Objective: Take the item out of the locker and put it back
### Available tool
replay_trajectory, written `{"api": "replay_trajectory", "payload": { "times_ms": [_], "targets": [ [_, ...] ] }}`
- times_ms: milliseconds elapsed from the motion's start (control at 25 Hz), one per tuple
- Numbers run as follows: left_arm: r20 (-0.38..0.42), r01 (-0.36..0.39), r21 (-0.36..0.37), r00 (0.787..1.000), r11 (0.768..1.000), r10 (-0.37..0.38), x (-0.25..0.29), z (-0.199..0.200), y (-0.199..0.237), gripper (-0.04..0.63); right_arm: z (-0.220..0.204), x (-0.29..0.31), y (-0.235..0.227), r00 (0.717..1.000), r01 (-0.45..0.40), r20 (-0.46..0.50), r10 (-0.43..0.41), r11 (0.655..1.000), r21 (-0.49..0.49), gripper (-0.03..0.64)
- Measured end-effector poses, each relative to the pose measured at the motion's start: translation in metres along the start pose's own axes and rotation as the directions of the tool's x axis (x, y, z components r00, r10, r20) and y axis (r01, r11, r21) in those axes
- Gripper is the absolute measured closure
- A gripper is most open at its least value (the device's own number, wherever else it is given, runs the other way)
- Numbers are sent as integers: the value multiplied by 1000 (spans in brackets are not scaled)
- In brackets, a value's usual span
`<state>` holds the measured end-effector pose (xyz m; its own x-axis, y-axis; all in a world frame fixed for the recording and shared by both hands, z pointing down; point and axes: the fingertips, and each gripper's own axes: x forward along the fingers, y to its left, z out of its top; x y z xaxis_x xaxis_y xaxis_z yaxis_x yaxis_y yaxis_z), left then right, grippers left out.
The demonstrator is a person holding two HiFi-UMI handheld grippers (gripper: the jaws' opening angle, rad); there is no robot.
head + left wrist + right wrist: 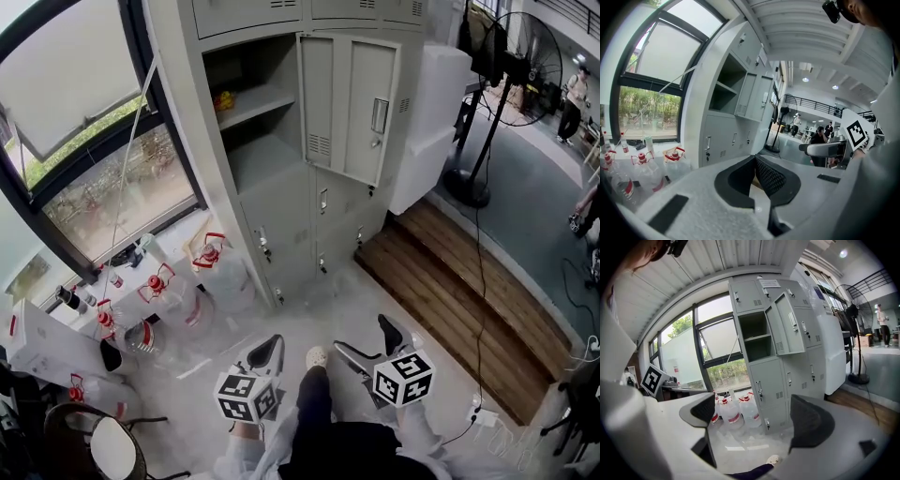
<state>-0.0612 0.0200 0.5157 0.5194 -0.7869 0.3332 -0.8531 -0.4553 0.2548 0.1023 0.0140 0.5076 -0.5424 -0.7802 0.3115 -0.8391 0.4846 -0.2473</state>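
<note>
Yellow item (pixel 223 99): on grey metal locker's (pixel 281 202) upper shelf (pixel 261 99), well ahead.
Left tool (pixel 270 349): pressed together, likely nearer.
Right tool (pixel 367 339): spread.

Grey locker (pixel 281 202), yellow item (pixel 223 99)

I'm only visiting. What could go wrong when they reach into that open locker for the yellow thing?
1. The locker door juts out beside the open compartment. The right gripper, its jaws apart, might knock it on the way in.
2. The yellow item looks small and sits deep on the shelf, so it could slip or get pushed further back.
3. Water jugs crowd the floor by the locker's base, so stepping closer risks a stumble.
</note>
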Motion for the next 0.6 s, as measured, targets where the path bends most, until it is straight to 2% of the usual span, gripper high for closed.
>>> {"api": "replay_trajectory", "payload": {
  "times_ms": [320,600],
  "targets": [
    [7,-5,4,1000,1000,5,50,32,19,588,26,39,-35,1000,-1,-13,1,1000,-3,115],
    [11,-18,13,1000,1000,17,99,75,44,586,72,91,-62,999,-35,-2,35,999,-23,115]
  ]
}}
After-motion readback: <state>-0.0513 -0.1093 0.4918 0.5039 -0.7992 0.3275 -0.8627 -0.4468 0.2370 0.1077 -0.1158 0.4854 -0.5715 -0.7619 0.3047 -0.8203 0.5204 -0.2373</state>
